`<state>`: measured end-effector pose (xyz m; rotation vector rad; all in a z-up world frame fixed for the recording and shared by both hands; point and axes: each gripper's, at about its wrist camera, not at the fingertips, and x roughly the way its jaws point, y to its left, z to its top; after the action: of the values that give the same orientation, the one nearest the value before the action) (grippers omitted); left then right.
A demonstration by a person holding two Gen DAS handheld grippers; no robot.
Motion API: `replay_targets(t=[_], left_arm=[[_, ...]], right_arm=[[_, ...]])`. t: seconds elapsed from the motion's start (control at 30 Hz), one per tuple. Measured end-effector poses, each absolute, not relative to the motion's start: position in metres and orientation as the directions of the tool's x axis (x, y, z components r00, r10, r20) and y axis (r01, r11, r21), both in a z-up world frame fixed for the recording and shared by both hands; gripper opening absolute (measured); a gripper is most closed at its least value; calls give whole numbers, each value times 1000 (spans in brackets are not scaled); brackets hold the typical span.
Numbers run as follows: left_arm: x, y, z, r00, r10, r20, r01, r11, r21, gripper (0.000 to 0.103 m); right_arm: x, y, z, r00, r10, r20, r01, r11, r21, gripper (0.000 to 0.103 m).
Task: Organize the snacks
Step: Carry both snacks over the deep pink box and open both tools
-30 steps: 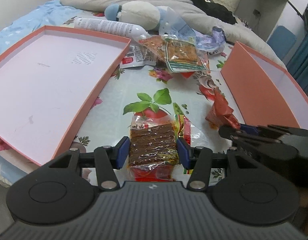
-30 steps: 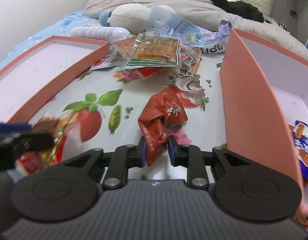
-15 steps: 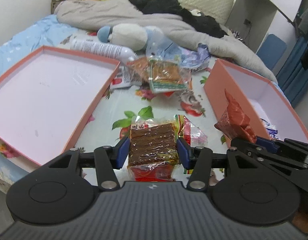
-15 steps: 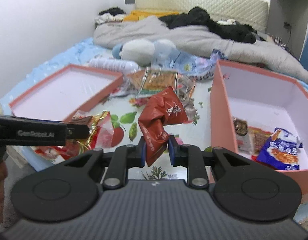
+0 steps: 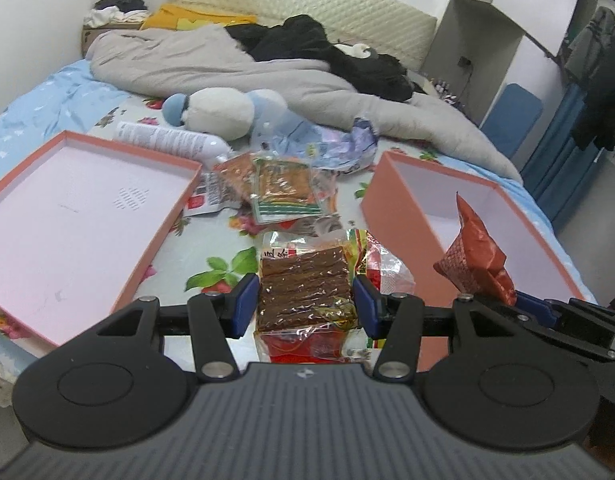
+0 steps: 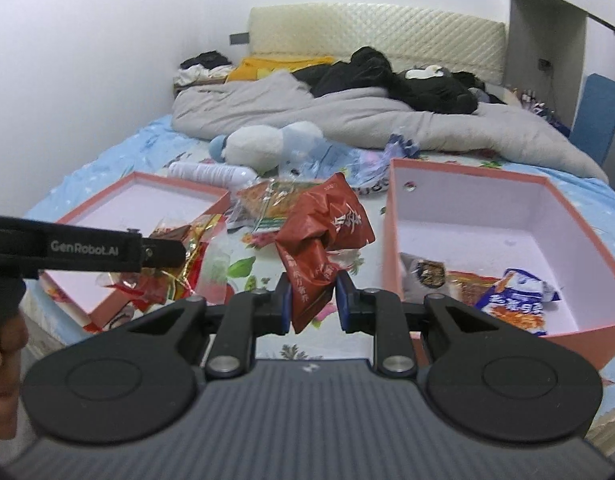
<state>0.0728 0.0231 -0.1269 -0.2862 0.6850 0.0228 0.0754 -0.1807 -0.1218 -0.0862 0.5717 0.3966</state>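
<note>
Two hand-held grippers hover above a bed strewn with snack packets, each one carrying a packet. This appears to be the carry step, between picking up and putting away.

The left gripper (image 5: 305,307) pinches a clear packet of brown snack strips (image 5: 305,288) across its width, its blue pads pressed against both sides. The packet sits squarely between the jaws, above the flowered sheet, with the shallow pink lid (image 5: 79,220) off to its left.

The right gripper (image 6: 310,307) is closed narrowly on the lower corner of a crumpled red snack packet (image 6: 321,236), which stands up above the jaws. Just to its right lies the deep pink box (image 6: 487,184), already containing a blue packet (image 6: 515,296) and others.

The next move likely calls for swinging each packet over the box's rim before the jaws let go. More loose packets (image 5: 283,188) wait farther up the bed.
</note>
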Motion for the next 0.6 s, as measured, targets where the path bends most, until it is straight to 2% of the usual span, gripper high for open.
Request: replay_targets(t=[0.6], left_arm=[[118,-60,-99,780,-284,-558,135,946,-293,57]], right_arm=[[77,-275,-113,846,136,-515,-152,988,12,25]])
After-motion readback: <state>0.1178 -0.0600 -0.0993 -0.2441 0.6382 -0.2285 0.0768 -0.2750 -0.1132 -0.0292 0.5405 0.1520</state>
